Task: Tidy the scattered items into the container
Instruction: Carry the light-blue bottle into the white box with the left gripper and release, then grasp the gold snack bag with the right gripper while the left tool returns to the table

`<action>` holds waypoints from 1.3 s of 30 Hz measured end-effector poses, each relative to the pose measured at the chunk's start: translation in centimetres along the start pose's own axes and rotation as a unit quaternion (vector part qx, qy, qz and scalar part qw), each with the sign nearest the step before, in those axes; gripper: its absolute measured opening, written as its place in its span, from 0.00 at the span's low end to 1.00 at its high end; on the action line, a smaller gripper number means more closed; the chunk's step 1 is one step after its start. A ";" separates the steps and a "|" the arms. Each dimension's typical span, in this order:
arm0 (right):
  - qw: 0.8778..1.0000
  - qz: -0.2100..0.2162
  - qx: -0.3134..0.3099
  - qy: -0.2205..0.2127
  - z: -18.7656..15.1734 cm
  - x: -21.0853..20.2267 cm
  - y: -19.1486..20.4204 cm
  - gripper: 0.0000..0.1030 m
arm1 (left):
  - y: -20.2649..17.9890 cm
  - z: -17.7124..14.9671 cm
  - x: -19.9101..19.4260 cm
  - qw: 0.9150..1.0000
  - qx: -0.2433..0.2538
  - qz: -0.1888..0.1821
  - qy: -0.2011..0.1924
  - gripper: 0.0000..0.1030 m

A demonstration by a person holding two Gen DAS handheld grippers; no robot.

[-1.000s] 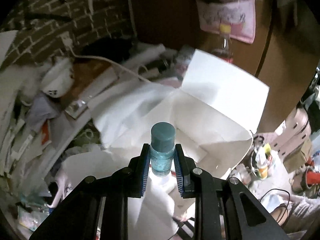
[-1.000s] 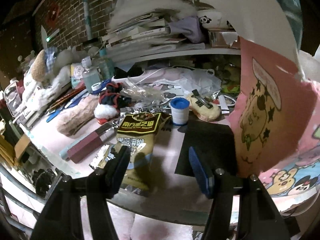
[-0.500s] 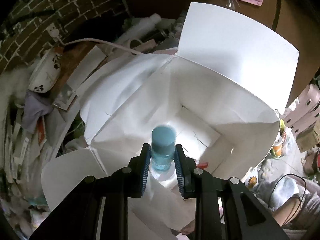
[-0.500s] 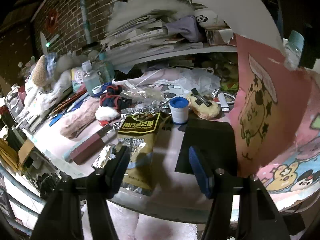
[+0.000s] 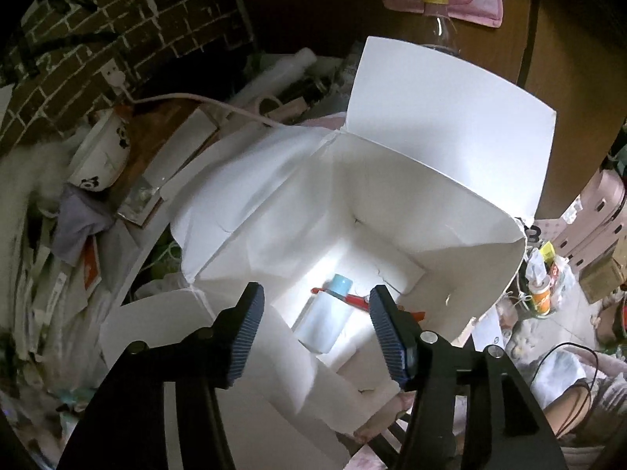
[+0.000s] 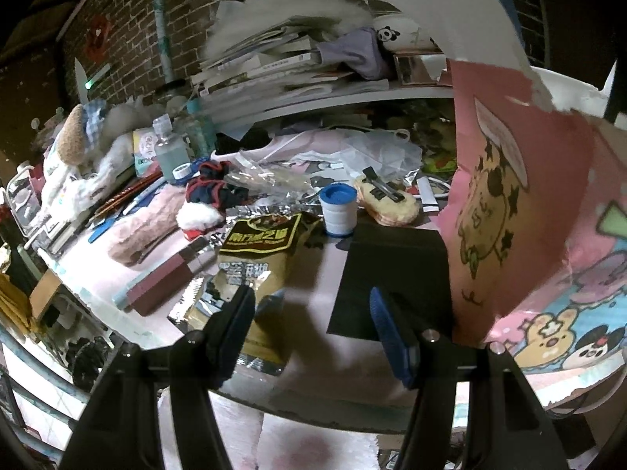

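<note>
The left gripper [image 5: 311, 327] hangs over the open white box [image 5: 450, 180] and its jaws are opening, with nothing pressed between the blue pads. A second ago these pads were pinching a small bottle with a teal cap [image 5: 327, 319]; now this bottle lies on its side on the floor of the box, in the lower centre of the frame, next to a red stick-like thing [image 5: 354, 298] that I cannot identify. So one scattered item is delivered into the container, and I judge this hand is free for the next one. The right gripper [image 6: 311, 327] is spread and empty, low over the front edge of the bench [image 6: 313, 301], and it has not moved. Many items are not yet tidied: a brown snack bag [image 6: 254, 250] with yellow Chinese characters, too blurred to read surely, a white jar with a blue lid [image 6: 337, 209] in the middle of the frame, and a dark red flat case [image 6: 164, 282] at centre left. At right, the pink outside of the box [image 6: 521, 211] shows cartoon animals with small writing that is not legible.
</note>
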State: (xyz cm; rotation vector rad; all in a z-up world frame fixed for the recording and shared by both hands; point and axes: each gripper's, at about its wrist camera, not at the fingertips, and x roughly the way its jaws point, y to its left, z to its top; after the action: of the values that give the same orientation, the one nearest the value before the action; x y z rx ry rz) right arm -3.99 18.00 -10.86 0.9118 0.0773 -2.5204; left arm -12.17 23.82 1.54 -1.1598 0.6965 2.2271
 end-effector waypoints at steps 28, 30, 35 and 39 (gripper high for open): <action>0.997 0.040 -0.018 -0.069 -2.1 -2.0 1.1 0.63 | 7.1 -16.2 -11.3 0.965 -0.143 0.122 -0.182 1.00; 0.996 0.048 -0.012 -0.080 -2.2 -2.2 1.2 0.75 | 8.3 -18.4 -11.2 0.958 -0.176 0.125 -0.190 1.00; 0.996 0.045 -0.014 -0.074 -1.2 -1.3 1.7 0.75 | 10.6 -23.3 -9.9 0.942 -0.248 0.114 -0.193 1.00; 0.997 0.045 -0.022 -0.065 -0.4 0.2 2.6 0.75 | 11.3 -26.0 -8.1 0.938 -0.275 0.137 -0.159 1.00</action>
State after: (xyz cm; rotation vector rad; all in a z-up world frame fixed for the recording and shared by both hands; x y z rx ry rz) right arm -2.73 15.67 -10.99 0.7153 0.0495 -2.4770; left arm -0.74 -3.12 -2.34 -0.9363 0.0980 2.8745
